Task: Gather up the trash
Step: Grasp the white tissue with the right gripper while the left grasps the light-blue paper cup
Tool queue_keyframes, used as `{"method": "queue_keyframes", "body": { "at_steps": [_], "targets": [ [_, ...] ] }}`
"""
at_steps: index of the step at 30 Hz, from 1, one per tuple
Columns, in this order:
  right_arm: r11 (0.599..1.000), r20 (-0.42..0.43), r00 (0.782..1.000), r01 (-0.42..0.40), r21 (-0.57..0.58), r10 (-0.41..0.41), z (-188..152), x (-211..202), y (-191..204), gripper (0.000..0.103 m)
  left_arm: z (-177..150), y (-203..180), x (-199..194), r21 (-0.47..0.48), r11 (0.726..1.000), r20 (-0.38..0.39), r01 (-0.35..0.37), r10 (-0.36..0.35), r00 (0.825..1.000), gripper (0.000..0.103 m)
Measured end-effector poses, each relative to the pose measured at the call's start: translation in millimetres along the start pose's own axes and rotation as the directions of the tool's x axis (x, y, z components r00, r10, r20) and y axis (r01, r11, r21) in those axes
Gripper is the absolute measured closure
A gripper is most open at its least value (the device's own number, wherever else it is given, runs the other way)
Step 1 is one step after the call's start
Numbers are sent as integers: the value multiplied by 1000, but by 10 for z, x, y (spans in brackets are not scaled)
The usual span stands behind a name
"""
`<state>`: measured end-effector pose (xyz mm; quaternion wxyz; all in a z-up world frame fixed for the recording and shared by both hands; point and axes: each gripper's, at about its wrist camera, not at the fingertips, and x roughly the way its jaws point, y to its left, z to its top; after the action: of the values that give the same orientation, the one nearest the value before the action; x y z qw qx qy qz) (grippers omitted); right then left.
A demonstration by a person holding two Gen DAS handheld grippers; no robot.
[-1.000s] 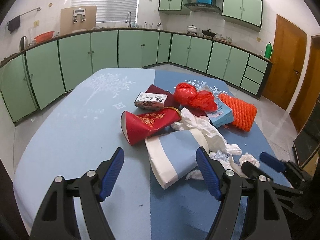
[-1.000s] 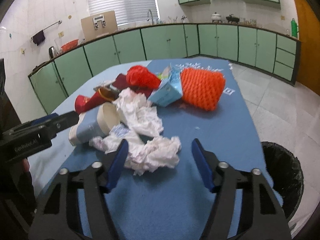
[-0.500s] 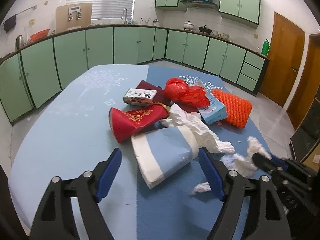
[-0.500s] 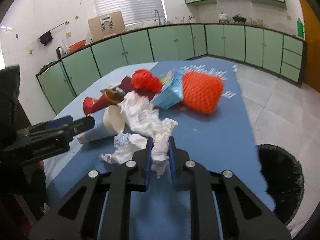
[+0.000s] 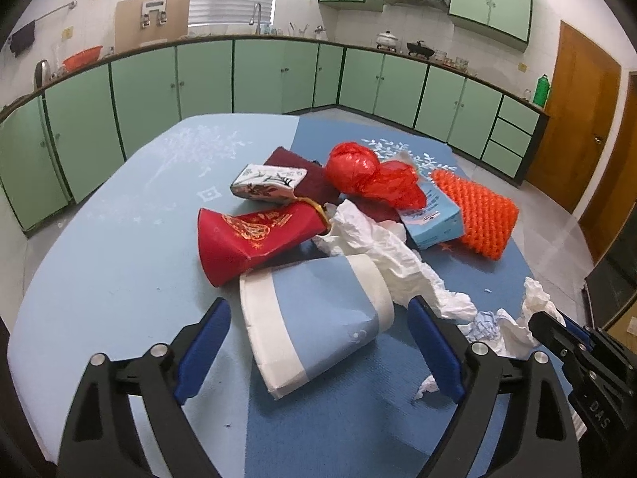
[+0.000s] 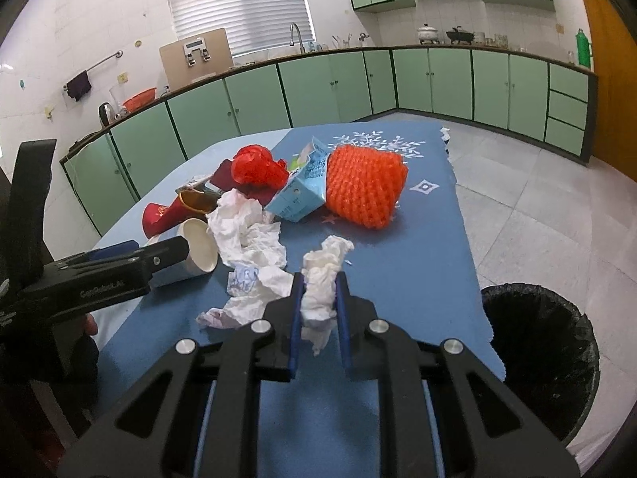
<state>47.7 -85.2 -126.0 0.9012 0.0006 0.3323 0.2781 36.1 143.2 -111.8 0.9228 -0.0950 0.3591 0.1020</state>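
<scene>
Beyond both claws stretched the blue cloth-covered surface [image 5: 119, 271], with nearly all the litter heaped on it ahead. Off the right claw's right side, down on the tiled floor, stood the black-lined round bin [image 6: 545, 358]; what lay in it could not be made out. Farthest ahead of the right claw sat the orange knitted-looking foam net [image 6: 364, 187], and touching its left side the pale blue carton [image 6: 300, 197], then the crumpled red plastic bag [image 6: 258, 169]. The red paper cup with gold print [image 5: 254, 239] lay on its side just beyond the left claw, and nearer still the tipped-over blue-and-white paper cup [image 5: 314, 314] rested between that claw's blades. The left claw [image 5: 320, 352] had just been spreading and stood wide, its pads clear of the cup. Loose white tissues [image 6: 251, 239] trailed from the heap toward the right claw. The right claw [image 6: 318, 310] was pinched narrow on one crumpled white tissue wad [image 6: 324, 275], lifted off the cloth. By my reading the job had barely begun: one wad was in hand and not yet binned, the blue cup about to be taken, all else left.
</scene>
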Motion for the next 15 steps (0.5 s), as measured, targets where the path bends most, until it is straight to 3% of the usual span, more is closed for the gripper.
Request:
{"method": "queue_keyframes", "body": {
  "at_steps": [4, 8, 15],
  "targets": [
    [1000, -8, 1000, -3, 6, 3, 7, 43, -20, 89, 4, 12, 89, -10, 1000, -29, 5, -5, 1000, 15],
    [1000, -9, 1000, -4, 8, 4, 11, 52, -36, 89, 6, 12, 135, -14, 1000, -43, 21, -21, 999, 25],
    [1000, 3, 1000, -9, 10, 8, 45, 3, -39, 89, -4, -35, -1, 4, 1000, -5, 16, -16, 1000, 27]
  ]
}}
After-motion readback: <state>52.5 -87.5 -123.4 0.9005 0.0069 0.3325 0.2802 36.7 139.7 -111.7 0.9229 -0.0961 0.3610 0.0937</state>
